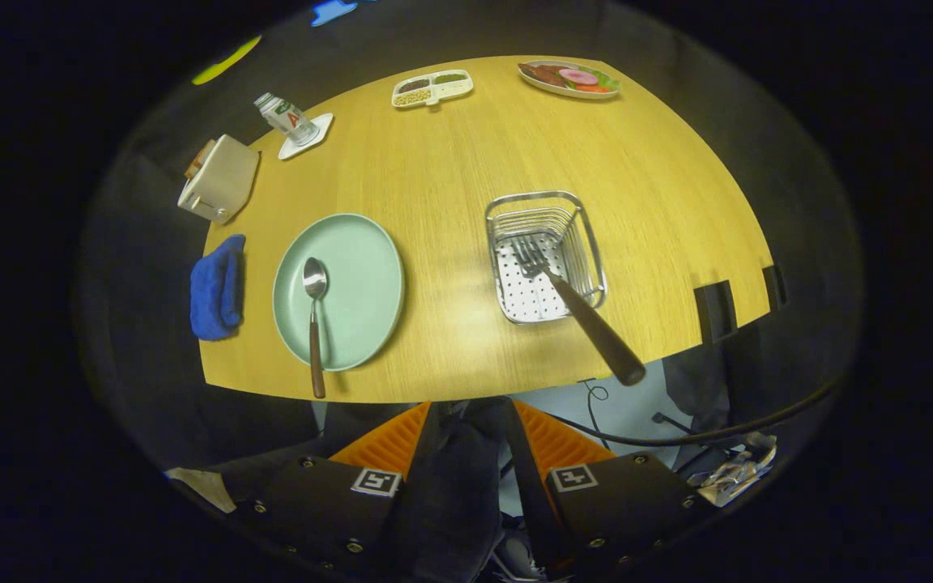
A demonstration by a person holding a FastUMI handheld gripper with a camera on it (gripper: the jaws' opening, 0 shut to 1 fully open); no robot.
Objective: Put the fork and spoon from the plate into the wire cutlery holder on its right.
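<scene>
my gripper (466, 453) is open, its fingers spread with nothing between them, held back off the near edge of the wooden table (450, 162). the fork (576, 304) stands tines-down in the wire cutlery holder (545, 255), its handle leaning out over the near rim. the spoon (315, 320) lies on the green plate (353, 275), left of the holder, its handle overhanging the plate's near rim. a blue cloth (217, 287) sits left of the plate.

Wooden surface (450, 162), blue cloth (217, 287) at its near left edge, cream toaster (219, 178) beyond the cloth, small bottle (285, 118) on a white coaster (310, 139), divided snack tray (432, 87), food plate (568, 79) at the far side
</scene>
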